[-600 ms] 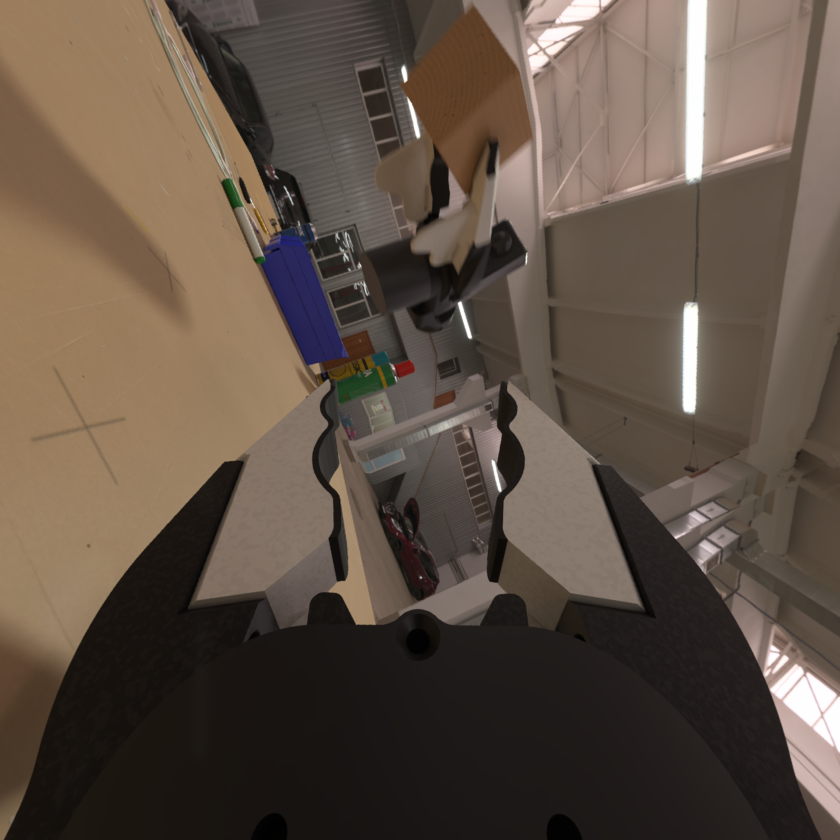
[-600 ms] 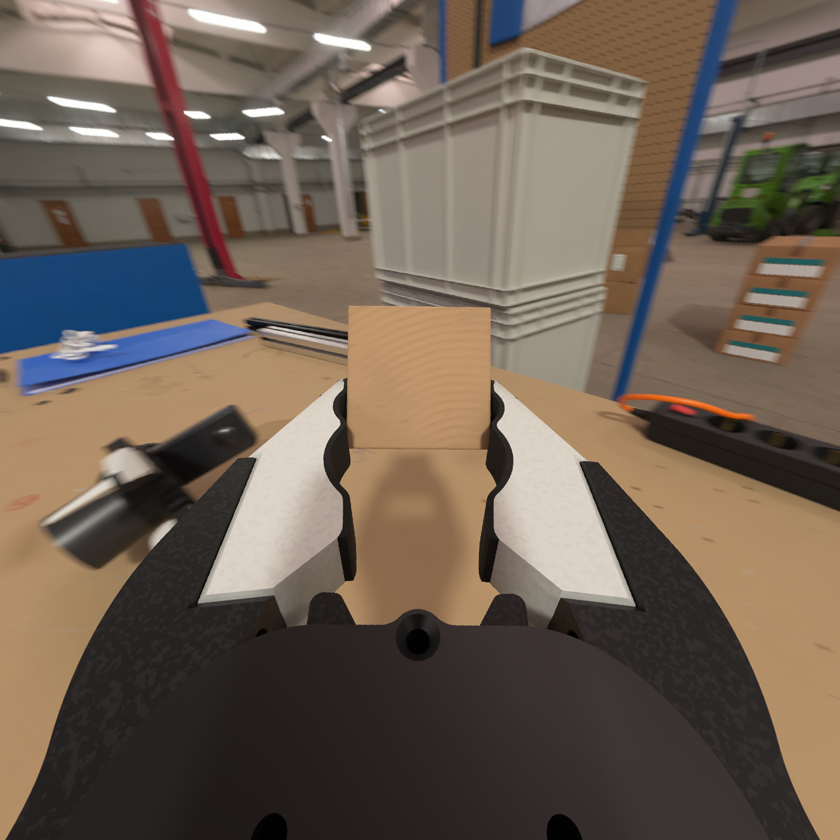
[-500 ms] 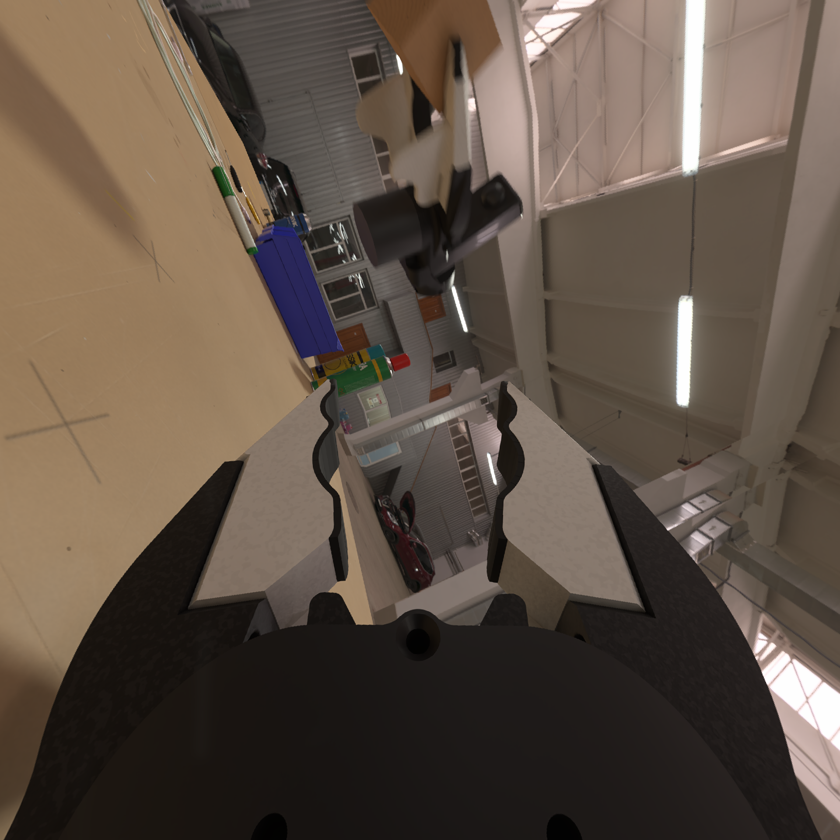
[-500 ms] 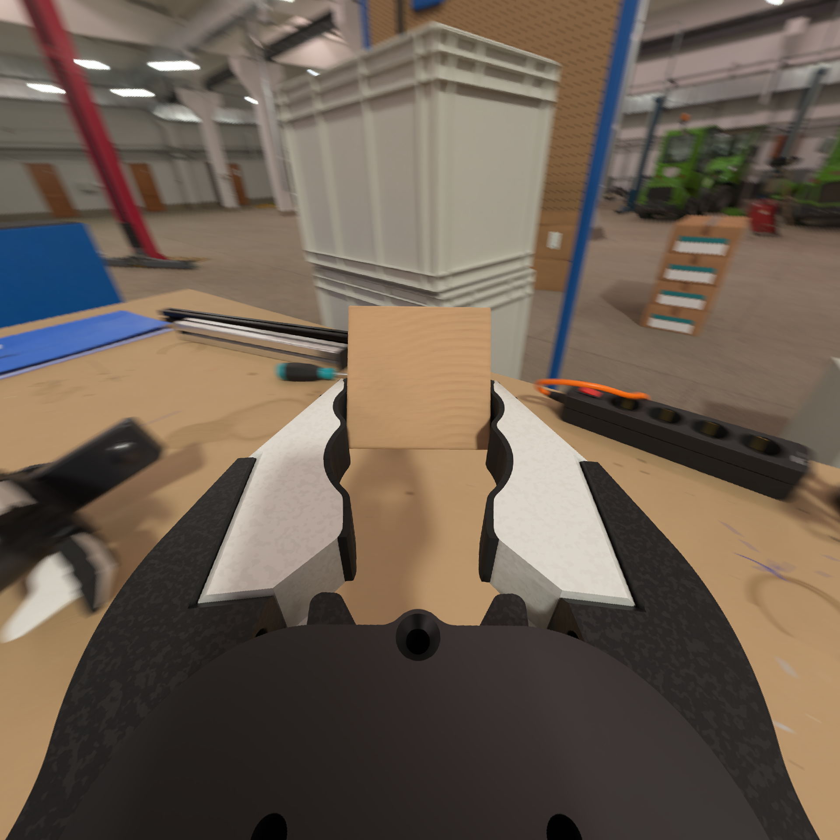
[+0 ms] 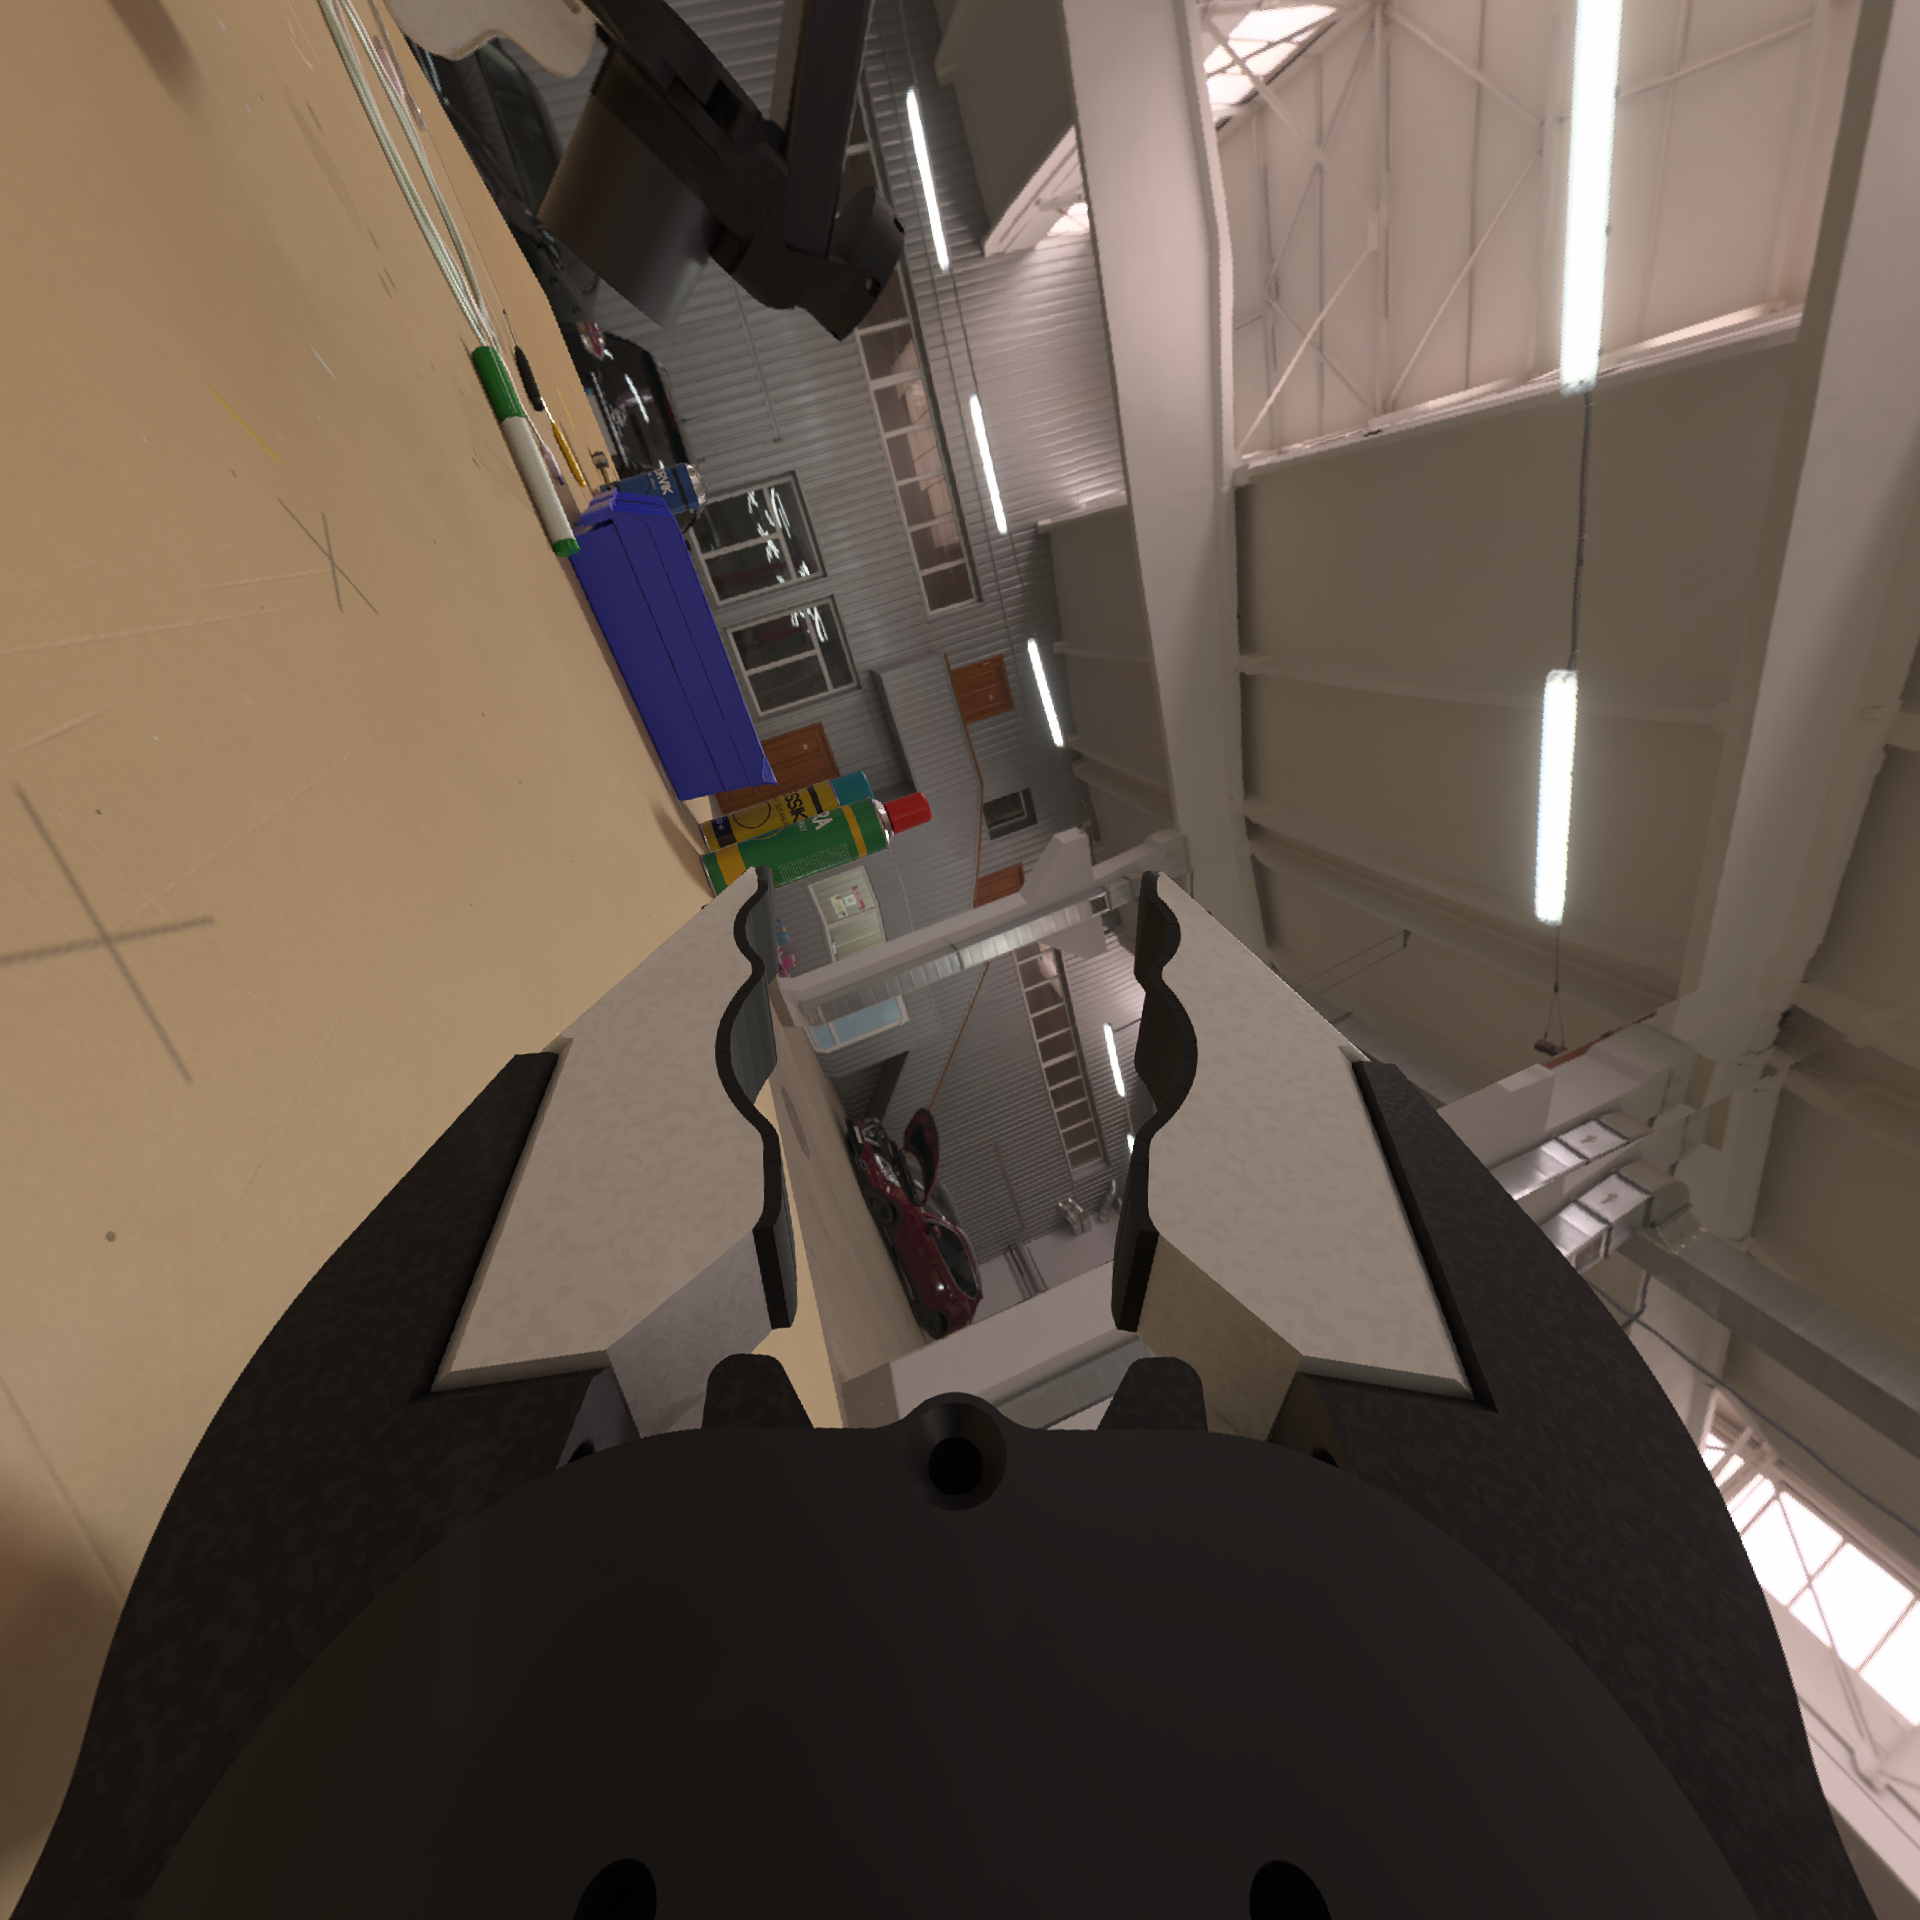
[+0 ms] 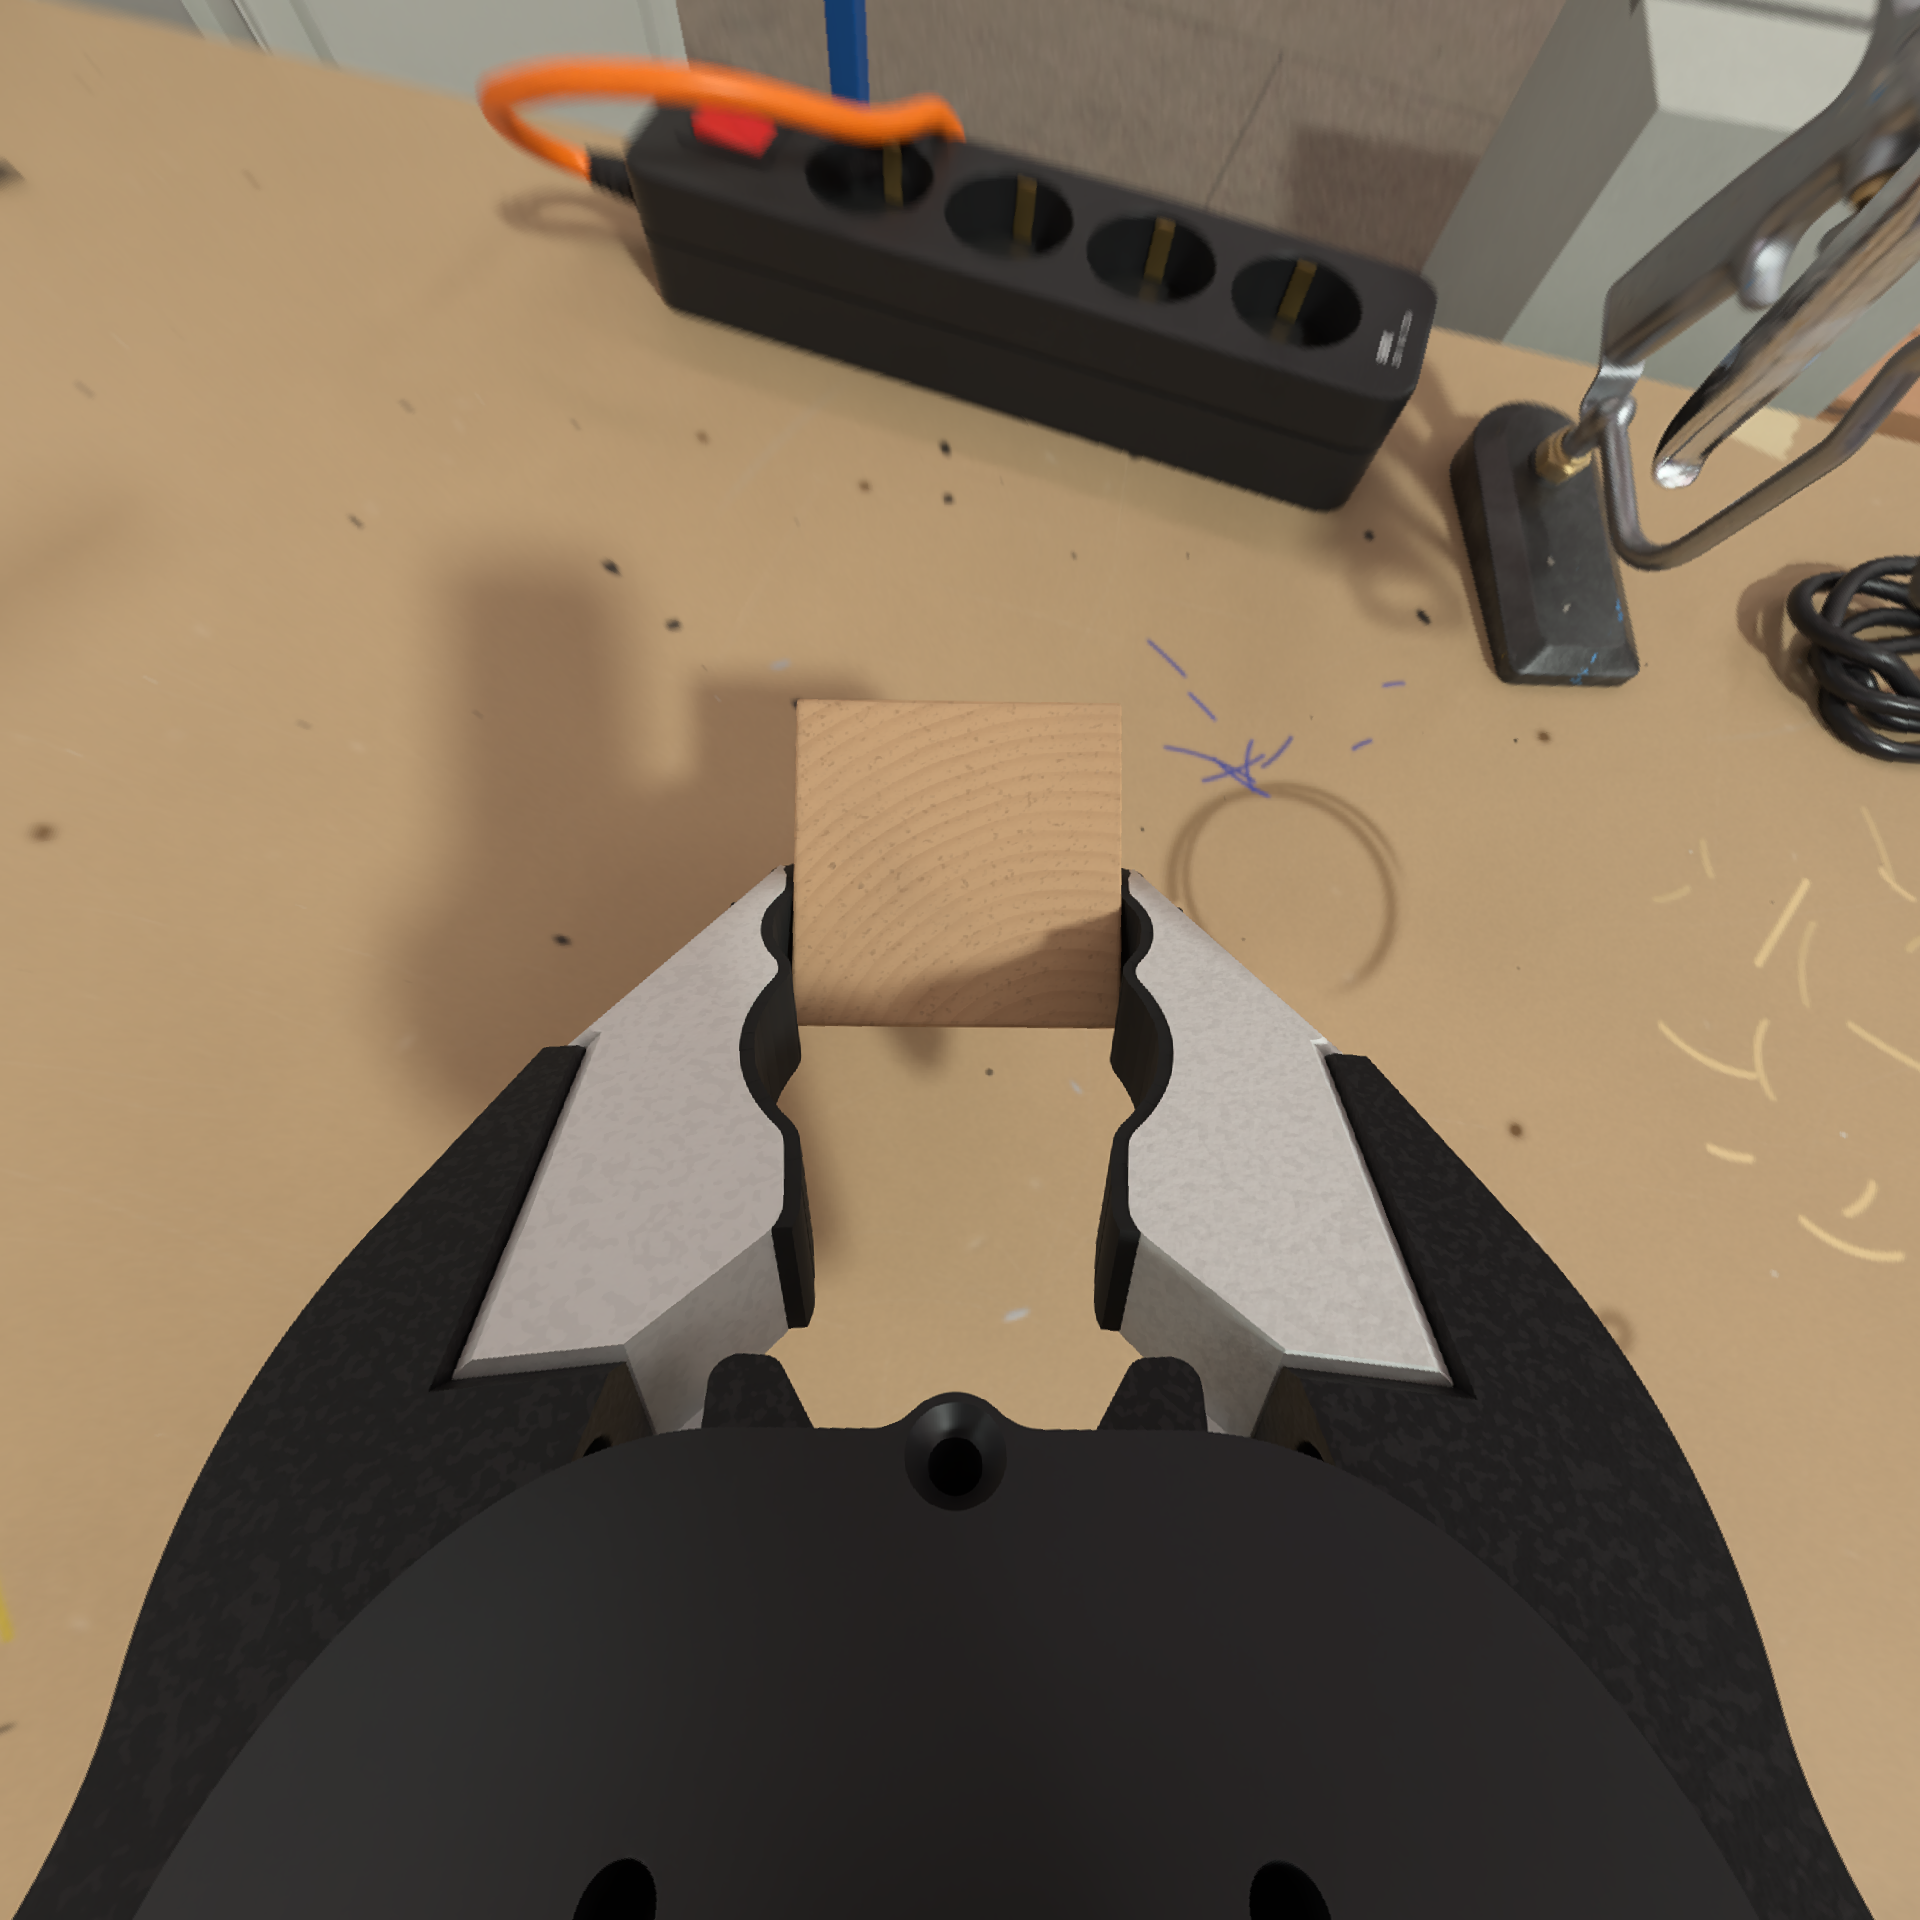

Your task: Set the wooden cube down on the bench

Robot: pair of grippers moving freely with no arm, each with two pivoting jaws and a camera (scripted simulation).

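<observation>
My right gripper (image 6: 958,888) is shut on the wooden cube (image 6: 958,831), a light block with curved grain, held between the fingertips. It points down at the tan bench (image 6: 364,623), and the cube's shadow falls on the bench to its left. I cannot tell whether the cube touches the bench. My left gripper (image 5: 951,894) is open and empty, rolled sideways, with the bench (image 5: 208,727) along its left side. The right gripper's black body (image 5: 727,187) shows at the top of the left wrist view; the cube is out of that view.
A black power strip (image 6: 1039,281) with an orange cable (image 6: 675,99) lies beyond the cube. A metal clamp on a dark base (image 6: 1548,551) and a coiled black cable (image 6: 1860,665) are at the right. A blue bin (image 5: 665,644), spray cans (image 5: 810,831) and a green marker (image 5: 525,447) sit along the bench edge.
My right gripper has tilted down and swung right with the cube, from facing the grey crates to looking down at the bench by the power strip. In the left wrist view it has moved up and closer.
</observation>
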